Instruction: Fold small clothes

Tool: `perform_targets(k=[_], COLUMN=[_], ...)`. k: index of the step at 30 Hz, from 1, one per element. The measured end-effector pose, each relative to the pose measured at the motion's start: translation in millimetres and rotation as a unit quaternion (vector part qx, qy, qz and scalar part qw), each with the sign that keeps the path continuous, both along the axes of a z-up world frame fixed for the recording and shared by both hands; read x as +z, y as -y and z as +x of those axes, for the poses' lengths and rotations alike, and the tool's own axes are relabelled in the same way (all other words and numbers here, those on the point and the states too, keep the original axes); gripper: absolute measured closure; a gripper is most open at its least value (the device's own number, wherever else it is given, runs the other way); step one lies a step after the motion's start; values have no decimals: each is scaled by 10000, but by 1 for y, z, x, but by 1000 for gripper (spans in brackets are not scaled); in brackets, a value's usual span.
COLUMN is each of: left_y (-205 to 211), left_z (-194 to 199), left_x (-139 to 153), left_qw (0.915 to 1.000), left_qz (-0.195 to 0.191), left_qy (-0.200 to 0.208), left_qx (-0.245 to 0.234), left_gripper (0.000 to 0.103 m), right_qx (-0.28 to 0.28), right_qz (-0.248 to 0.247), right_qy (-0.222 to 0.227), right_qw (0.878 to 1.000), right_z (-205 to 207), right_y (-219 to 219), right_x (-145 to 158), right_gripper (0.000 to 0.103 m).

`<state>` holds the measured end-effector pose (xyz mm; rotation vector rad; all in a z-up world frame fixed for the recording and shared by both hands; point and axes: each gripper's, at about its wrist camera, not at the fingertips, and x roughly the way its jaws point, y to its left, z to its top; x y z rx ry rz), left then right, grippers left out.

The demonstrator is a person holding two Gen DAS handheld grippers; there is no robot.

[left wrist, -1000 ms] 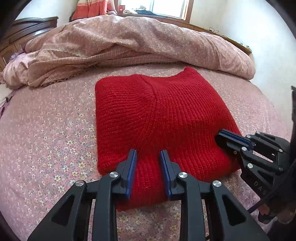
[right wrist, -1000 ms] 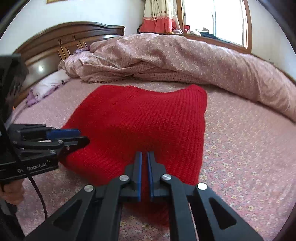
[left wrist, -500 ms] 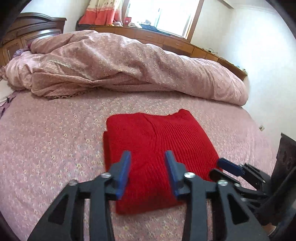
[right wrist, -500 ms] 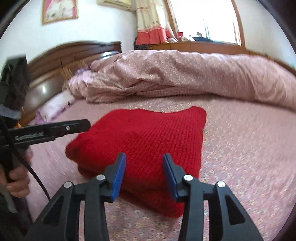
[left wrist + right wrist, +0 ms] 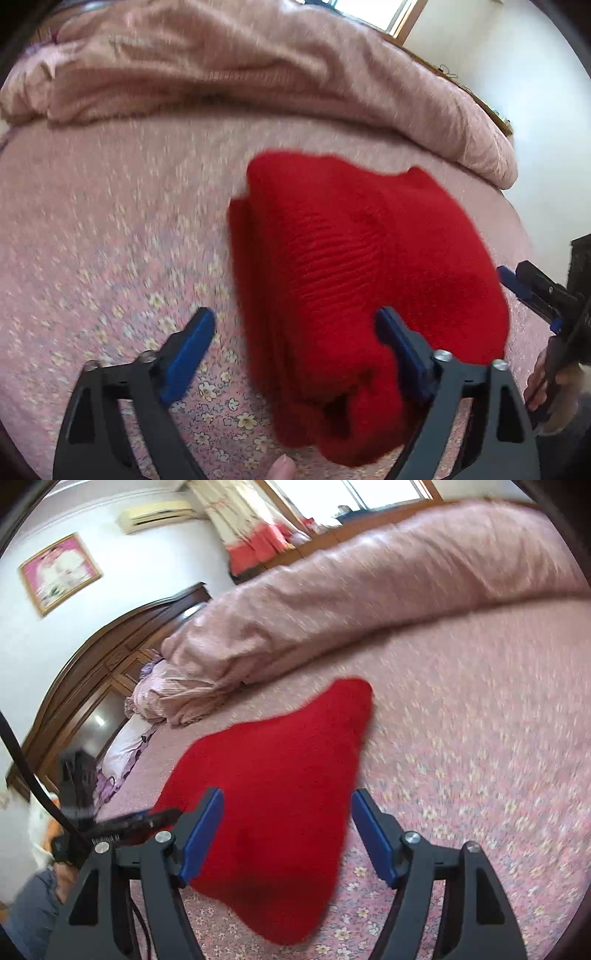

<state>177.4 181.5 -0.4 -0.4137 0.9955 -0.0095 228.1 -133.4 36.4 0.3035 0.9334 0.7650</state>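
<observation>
1. Red knit sweater [image 5: 354, 266], folded into a thick block, lies on the pink floral bedsheet [image 5: 110, 229]; stacked layers show at its near edge. Frames blurred.
2. Left gripper [image 5: 295, 350]: jaws spread wide, gripping nothing. Left finger over bare sheet, right finger over the sweater's near corner; contact cannot be judged.
3. Right gripper [image 5: 286, 830]: jaws likewise parted and empty, sweater's near end [image 5: 273, 812] seen between them.
4. Rumpled pink duvet [image 5: 240, 66] lies beyond the sweater; dark wooden headboard [image 5: 92, 686] farther off.
</observation>
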Motion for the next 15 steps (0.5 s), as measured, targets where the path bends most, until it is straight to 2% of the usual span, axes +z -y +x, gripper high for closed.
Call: perform_targets(k=[1,2,4,6,10,13,15], left_y=[-4,-12,-24,-25,-19,-10,-7], left_z=[0,2,3,4,11,24,30], left_x=[-7,-15,-26,-26,-28,-31,-32], left_qw=[9998,9985,9935,9921,9888,9838,9832], left_qz=[-159,-527,-1110,-1244,-1485,-1745,-1771], left_qy=[-66,-133,-201,-123,-48,0,45], left_qx=[22,60,146,90,-163,-415,-434], left_gripper=[5,3,3,4,5,5,5], right_qx=[18,63,170,185,293,492,538], right_qz=[45,120,226,426,624,883,1055], right_qy=[-172,-463,-915,-1170,-1298,-1662,-1822], right_qw=[9998,9988,9954,9920,9891,9809,9761], right_z=[4,9,16,21,29,37,41], right_y=[1,1,0,0,-7,-15,-17], right_x=[-6,-16,-32,-44,-53,-65,-75], right_gripper=[27,26,26,23,23,18,18])
